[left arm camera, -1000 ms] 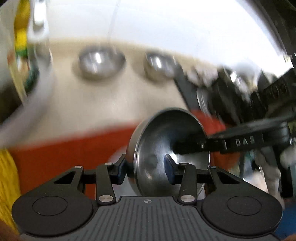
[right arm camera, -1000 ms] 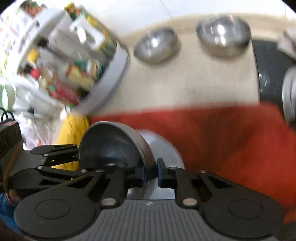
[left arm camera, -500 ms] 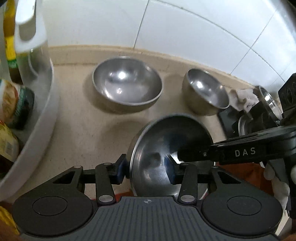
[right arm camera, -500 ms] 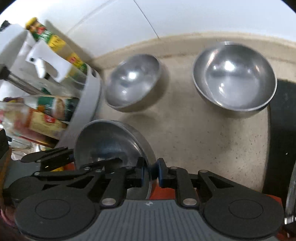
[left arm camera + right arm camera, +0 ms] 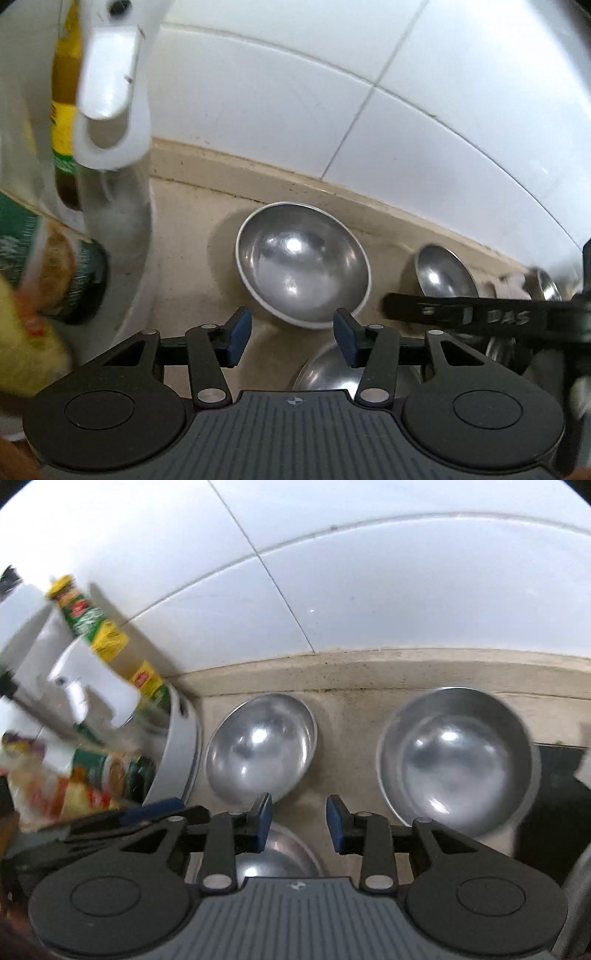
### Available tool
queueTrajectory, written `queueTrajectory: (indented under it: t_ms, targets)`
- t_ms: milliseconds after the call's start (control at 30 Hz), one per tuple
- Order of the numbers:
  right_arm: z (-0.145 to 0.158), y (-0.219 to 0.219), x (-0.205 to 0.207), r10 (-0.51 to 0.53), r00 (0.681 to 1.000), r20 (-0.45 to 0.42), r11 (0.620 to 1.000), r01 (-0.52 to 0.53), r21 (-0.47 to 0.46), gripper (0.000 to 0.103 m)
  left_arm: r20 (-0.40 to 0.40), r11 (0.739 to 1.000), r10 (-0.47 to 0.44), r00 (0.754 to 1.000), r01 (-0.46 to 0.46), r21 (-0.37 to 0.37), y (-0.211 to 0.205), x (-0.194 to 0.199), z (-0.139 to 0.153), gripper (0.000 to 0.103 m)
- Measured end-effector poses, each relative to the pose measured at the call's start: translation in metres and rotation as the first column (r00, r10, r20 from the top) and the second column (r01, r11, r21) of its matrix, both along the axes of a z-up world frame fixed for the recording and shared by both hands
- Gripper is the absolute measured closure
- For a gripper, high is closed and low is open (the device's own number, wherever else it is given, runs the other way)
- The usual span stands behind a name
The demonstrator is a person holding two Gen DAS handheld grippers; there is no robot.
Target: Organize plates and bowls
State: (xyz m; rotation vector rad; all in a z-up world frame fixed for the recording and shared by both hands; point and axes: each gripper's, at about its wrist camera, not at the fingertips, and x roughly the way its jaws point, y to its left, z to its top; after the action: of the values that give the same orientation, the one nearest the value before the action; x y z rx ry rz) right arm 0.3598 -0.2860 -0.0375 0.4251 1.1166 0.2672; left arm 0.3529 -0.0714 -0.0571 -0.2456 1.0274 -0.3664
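Pointing steeply down at the beige desk (image 5: pixel 184 229), the left gripper (image 5: pixel 291 334) has just been opening its jaws; the blue-padded fingers (image 5: pixel 238 332) stand moderately apart with nothing between them. The right gripper (image 5: pixel 299 821) has likewise just been opening; its fingers (image 5: pixel 263 819) show a narrow gap, pressing on nothing.

Task items:
- Released bowl (image 5: pixel 325 369): steel, lying on the desk under both grippers, at 6 o'clock of the left view, mostly hidden by the gripper bodies. In the right view it shows at 6 o'clock (image 5: pixel 273 856), below the finger gap. Its opening appears to face up; tilt cannot be told. Being round, it has no long axis.
- Middle bowl (image 5: pixel 303 266): upright, mouth up, just beyond the left fingers toward the wall. In the right view it sits at 11 o'clock of the fingers (image 5: pixel 260 749).
- Large bowl (image 5: pixel 458 758): upright, mouth up, at 1 o'clock of the right fingers, apart from the middle bowl.

Other items:
- White round rack (image 5: pixel 181 753) at 9 o'clock, holding bottles (image 5: pixel 107 638); it stands just beside the middle bowl.
- White tiled wall (image 5: pixel 369 590) behind the desk at 12 o'clock.
- The right gripper's arm enters the left view at 3 o'clock.
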Motion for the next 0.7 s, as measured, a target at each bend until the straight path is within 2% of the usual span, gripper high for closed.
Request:
queueTrajectory:
  t_ms: [100, 133, 200, 300, 433, 700]
  targets:
    - [-0.016, 0.009, 0.015, -0.027, 1.000, -0.007, 1.000, 0.027, 0.007, 0.074, -0.008, 0.999, 0.039, 0.999, -0.039, 0.022, -0.011, 0.015, -0.010, 0.044]
    - [-0.020, 0.011, 0.019, -0.034, 0.999, -0.003, 0.999, 0.034, -0.004, 0.074, -0.004, 0.998, 0.048, 0.999, -0.048, 0.035, -0.012, 0.019, -0.013, 0.046]
    - [-0.028, 0.014, 0.029, -0.029, 1.000, -0.001, 0.999, 0.029, -0.025, 0.076, -0.024, 0.996, 0.064, 0.998, -0.062, 0.064, -0.015, 0.027, -0.021, 0.056]
    - [-0.036, 0.018, 0.034, -0.027, 1.000, -0.006, 0.999, 0.027, -0.031, 0.084, -0.022, 0.993, 0.065, 0.998, -0.063, 0.104, -0.017, 0.029, -0.029, 0.058]
    - [-0.035, 0.015, 0.035, -0.028, 1.000, -0.004, 1.000, 0.028, -0.013, 0.084, -0.021, 0.993, 0.064, 0.998, -0.062, 0.105, -0.017, 0.029, -0.029, 0.058]
    - [-0.003, 0.010, 0.028, -0.027, 0.998, 0.053, 0.999, 0.026, 0.019, 0.085, 0.069, 0.992, 0.057, 0.996, -0.064, 0.105, -0.015, 0.019, 0.005, 0.058]
